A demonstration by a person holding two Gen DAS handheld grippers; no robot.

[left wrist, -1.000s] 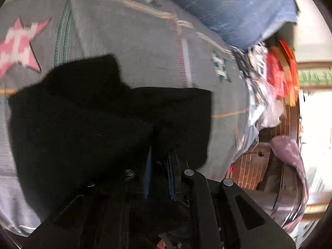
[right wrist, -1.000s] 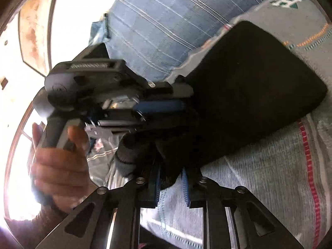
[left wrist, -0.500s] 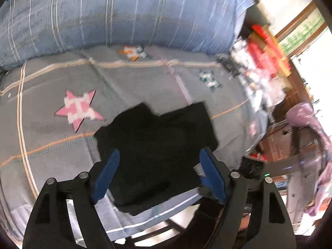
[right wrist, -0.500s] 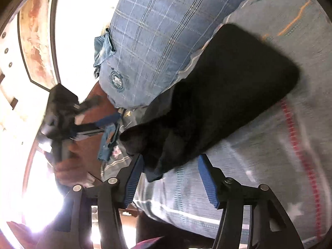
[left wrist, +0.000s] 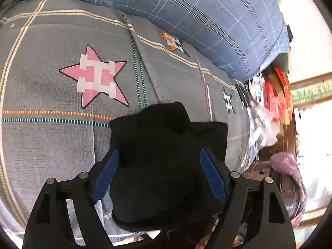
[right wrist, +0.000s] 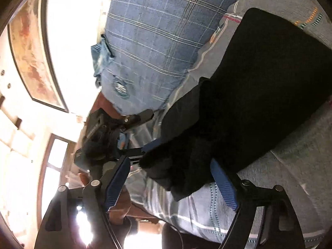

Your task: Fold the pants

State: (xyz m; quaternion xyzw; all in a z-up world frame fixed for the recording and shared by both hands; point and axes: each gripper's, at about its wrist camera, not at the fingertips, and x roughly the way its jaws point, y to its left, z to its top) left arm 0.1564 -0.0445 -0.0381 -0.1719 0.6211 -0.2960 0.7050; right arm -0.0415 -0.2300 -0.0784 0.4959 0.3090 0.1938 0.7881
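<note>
The black pants [left wrist: 166, 161] lie folded into a small bundle on the grey patterned bed cover [left wrist: 51, 141] near its front edge. My left gripper [left wrist: 159, 174] is open, its blue pads [left wrist: 105, 174] on either side of the bundle just above it, holding nothing. In the right wrist view the pants [right wrist: 259, 95] lie flat with a rumpled near corner. My right gripper [right wrist: 172, 184] is open around that corner, not gripping it. The left gripper [right wrist: 116, 132] shows at the bed's edge in the right wrist view.
A blue checked quilt [left wrist: 207, 16] is heaped along the back of the bed. A pile of red and white items [left wrist: 267, 103] sits off the bed's right end, with a purple cloth [left wrist: 288, 166] on wooden furniture below. A framed picture [right wrist: 33, 51] hangs on the wall.
Both grippers were shut on the pants a second ago. They opened, let the pants drop onto the bed, and drew back slightly.
</note>
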